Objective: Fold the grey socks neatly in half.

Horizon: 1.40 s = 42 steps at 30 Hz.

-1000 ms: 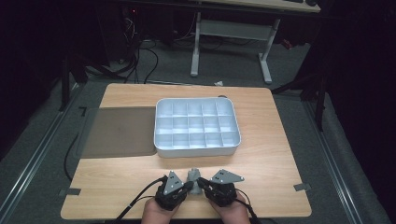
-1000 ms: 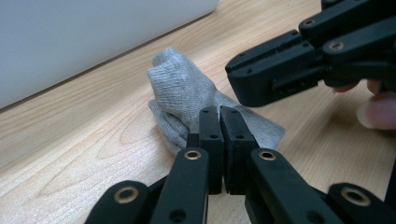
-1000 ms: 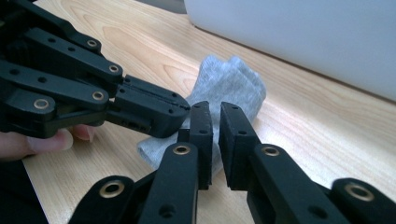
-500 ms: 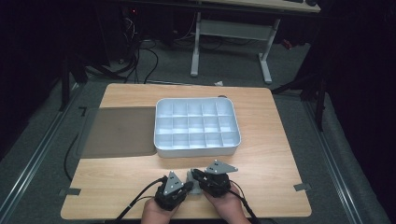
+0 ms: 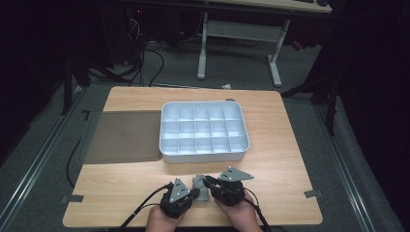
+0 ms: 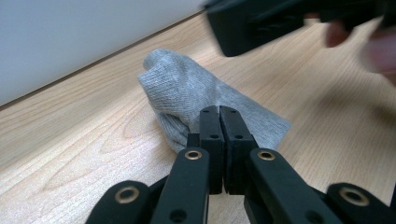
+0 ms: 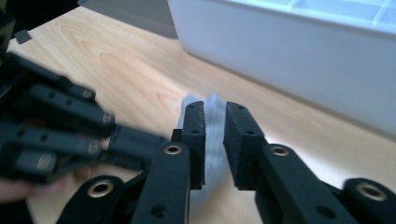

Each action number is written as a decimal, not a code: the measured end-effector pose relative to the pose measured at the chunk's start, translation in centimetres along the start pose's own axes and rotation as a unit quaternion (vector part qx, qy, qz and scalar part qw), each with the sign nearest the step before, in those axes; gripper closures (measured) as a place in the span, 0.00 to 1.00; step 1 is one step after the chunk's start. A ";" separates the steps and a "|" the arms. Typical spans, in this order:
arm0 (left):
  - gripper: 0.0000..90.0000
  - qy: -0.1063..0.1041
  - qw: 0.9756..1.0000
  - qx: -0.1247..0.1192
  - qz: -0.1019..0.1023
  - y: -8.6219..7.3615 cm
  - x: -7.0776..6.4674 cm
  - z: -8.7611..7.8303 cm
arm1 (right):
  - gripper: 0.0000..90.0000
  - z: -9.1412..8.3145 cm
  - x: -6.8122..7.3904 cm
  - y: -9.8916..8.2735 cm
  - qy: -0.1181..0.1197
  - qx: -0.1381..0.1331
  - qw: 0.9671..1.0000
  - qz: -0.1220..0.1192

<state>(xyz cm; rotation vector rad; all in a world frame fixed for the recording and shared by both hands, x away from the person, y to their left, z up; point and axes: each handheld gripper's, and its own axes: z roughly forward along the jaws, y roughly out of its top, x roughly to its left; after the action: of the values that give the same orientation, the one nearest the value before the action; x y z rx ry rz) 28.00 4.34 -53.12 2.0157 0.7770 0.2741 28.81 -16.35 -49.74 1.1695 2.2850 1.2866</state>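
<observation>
One grey sock (image 6: 205, 105) is being pinched at the worktop's (image 5: 121, 183) near edge by the left gripper (image 6: 219, 119), while the right gripper (image 7: 215, 121), now moved in, is being narrowed around it.

Table lit from above, surroundings dark; gripper views w/ motion blur.

Your blurred, cut-off spots

Between your right gripper (image 7: 215, 140) jaws the grey cloth (image 7: 214, 140) smears (motion blur); the other gripper (image 7: 56, 135) beside it blurs too.
</observation>
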 end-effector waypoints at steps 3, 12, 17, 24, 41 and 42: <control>0.98 0.001 1.000 0.000 0.000 0.0 0.0 0.0 | 0.82 -0.1 0.0 -1.0 0.000 0.011 1.000 0.016; 0.98 0.007 1.000 0.005 0.000 -0.2 0.0 -0.3 | 0.67 1.6 -0.2 -2.0 0.018 0.037 0.996 0.074; 0.92 0.012 1.000 0.005 -0.009 -0.2 0.4 -1.0 | 0.67 2.0 -0.4 -2.1 0.020 0.039 0.996 0.078; 0.90 0.031 0.999 0.022 -0.014 -0.2 0.6 -0.5 | 0.63 2.0 -0.6 -2.1 0.020 0.046 0.995 0.089; 0.91 0.026 0.999 0.047 -0.010 -0.2 0.8 -0.7 | 0.57 2.5 -0.7 -2.3 0.044 0.057 0.991 0.113; 0.92 0.033 0.999 0.022 -0.008 0.2 0.7 -1.4 | 0.57 2.5 -0.7 -2.3 0.043 0.057 0.991 0.110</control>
<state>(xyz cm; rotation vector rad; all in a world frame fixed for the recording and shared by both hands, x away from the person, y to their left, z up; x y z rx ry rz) 27.97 5.71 -52.27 2.0500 0.8467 0.3189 29.47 -16.04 -53.13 1.4685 2.3726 1.3198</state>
